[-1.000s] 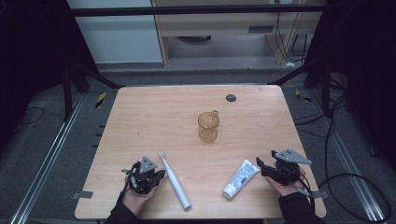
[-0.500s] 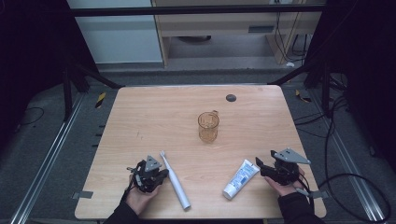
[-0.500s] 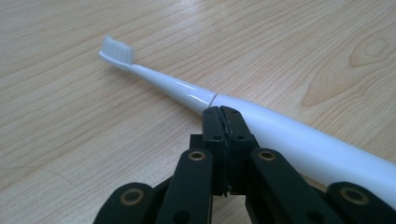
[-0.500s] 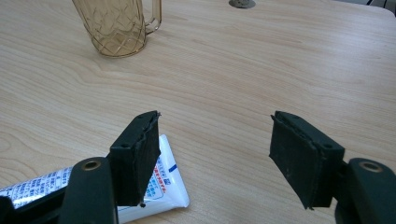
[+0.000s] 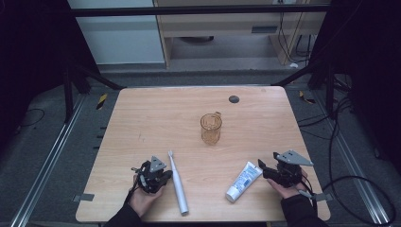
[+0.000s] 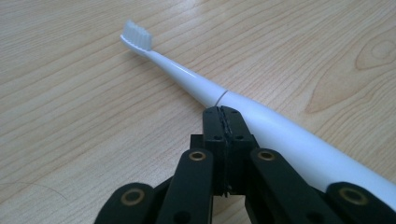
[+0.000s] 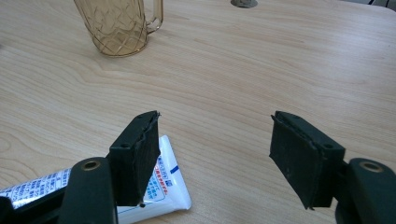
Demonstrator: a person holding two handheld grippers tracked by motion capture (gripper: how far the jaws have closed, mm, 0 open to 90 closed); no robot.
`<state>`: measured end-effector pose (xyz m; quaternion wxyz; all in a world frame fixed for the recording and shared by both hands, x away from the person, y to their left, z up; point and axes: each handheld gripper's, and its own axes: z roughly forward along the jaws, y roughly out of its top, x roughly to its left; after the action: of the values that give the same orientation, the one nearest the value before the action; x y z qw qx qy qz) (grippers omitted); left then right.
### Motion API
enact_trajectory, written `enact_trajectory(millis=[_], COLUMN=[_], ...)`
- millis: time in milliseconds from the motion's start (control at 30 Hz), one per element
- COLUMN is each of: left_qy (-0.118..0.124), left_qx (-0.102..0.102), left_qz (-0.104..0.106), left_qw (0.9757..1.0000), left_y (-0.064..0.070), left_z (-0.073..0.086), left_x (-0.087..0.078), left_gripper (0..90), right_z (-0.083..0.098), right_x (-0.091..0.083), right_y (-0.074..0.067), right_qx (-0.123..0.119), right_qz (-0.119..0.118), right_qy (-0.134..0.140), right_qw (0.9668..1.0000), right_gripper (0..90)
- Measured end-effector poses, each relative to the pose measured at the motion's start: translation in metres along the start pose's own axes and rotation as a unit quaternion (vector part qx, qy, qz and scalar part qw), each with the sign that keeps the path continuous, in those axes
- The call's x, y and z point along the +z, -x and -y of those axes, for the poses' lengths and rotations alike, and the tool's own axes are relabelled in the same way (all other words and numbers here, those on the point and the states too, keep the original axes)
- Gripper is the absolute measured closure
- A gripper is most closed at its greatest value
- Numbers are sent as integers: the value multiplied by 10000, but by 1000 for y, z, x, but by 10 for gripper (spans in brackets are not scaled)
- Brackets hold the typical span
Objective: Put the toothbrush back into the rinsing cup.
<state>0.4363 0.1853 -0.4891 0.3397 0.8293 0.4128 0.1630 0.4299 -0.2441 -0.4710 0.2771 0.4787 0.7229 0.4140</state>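
Note:
A white electric toothbrush [image 5: 177, 187] lies near the table's front edge, bristles pointing away from me. My left gripper [image 5: 161, 176] rests just left of it, shut with nothing between the jaws. In the left gripper view the closed jaws [image 6: 224, 122] sit beside the toothbrush handle [image 6: 280, 133] without holding it. A white and blue toothpaste tube [image 5: 243, 181] lies at the front right. My right gripper [image 5: 265, 171] stands open just right of the tube. In the right gripper view the jaws [image 7: 215, 140] are wide apart and empty, with the tube's end [image 7: 163, 191] by the left jaw.
An amber glass mug [image 5: 211, 128] stands upright at the table's middle, also ahead in the right gripper view [image 7: 119, 25]. A small dark disc [image 5: 233, 99] lies near the far edge. The wooden table [image 5: 156, 118] has bare room on both sides of the mug.
My left gripper has edged a little to the right, closer to the toothbrush. The right gripper, the tube and the mug have stayed put.

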Motion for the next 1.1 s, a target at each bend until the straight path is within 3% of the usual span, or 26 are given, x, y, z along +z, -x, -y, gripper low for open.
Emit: enact_trajectory(millis=[1100], left_qy=[-86], left_qx=[127], left_qz=[179], left_qw=[9997], left_y=[7], left_z=[-8], left_x=[8], left_gripper=[892], right_z=[0], right_x=[1], right_y=[-1], right_qx=[-25], right_qz=[-35], right_qy=[29], right_qw=[10000], right_gripper=[333])
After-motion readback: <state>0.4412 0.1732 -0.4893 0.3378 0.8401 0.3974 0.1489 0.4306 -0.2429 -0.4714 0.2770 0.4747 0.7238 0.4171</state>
